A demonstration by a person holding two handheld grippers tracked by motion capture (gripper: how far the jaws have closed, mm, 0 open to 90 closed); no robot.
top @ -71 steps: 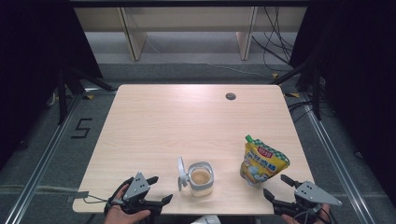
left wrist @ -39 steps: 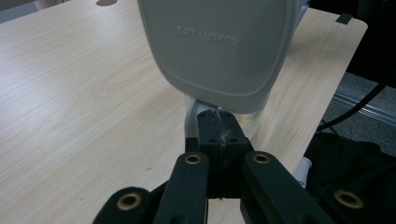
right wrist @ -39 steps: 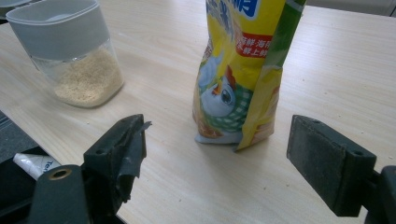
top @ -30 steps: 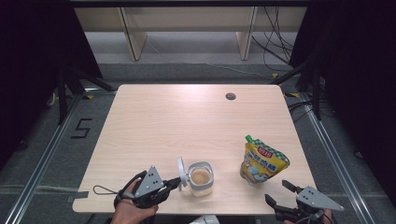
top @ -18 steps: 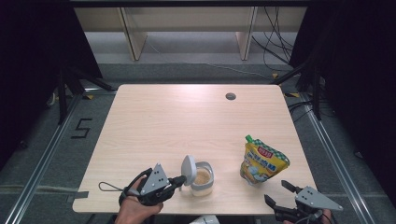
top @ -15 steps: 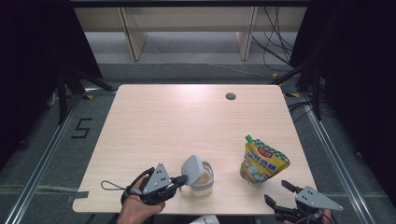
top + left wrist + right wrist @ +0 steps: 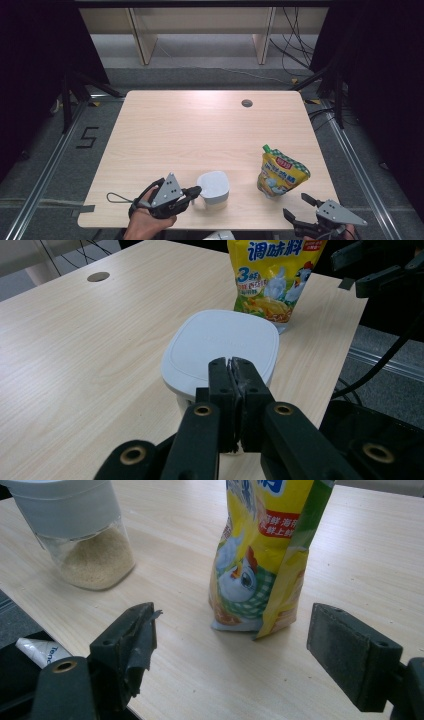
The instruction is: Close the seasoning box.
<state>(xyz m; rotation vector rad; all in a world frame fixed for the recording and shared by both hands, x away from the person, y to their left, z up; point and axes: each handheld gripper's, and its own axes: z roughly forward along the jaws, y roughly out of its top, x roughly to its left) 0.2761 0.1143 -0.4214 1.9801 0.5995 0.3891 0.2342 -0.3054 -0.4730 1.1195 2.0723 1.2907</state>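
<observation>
The table point(image 7: 200, 125) is pale wood with a fine light grain. The container point(image 7: 214, 189) has a white lid and white upper band over clear walls that show sandy beige granules. The pouch point(image 7: 281, 172) is bright yellow with a green-and-white check, a red label, blue lettering and a cartoon chicken. Both the left gripper point(image 7: 196, 191) and the right gripper point(image 7: 299, 209) are black with grey plates.

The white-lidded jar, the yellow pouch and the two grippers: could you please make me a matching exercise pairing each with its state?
Things:
1. jar
2. pouch
3. left gripper
4. right gripper

States:
A. jaws wide apart, nothing between them
B. standing upright near the table's right edge
C. white lid down, pale granules inside
D. jaws together, tips by the lid's rim

Pairs: 1-C, 2-B, 3-D, 4-A
</observation>
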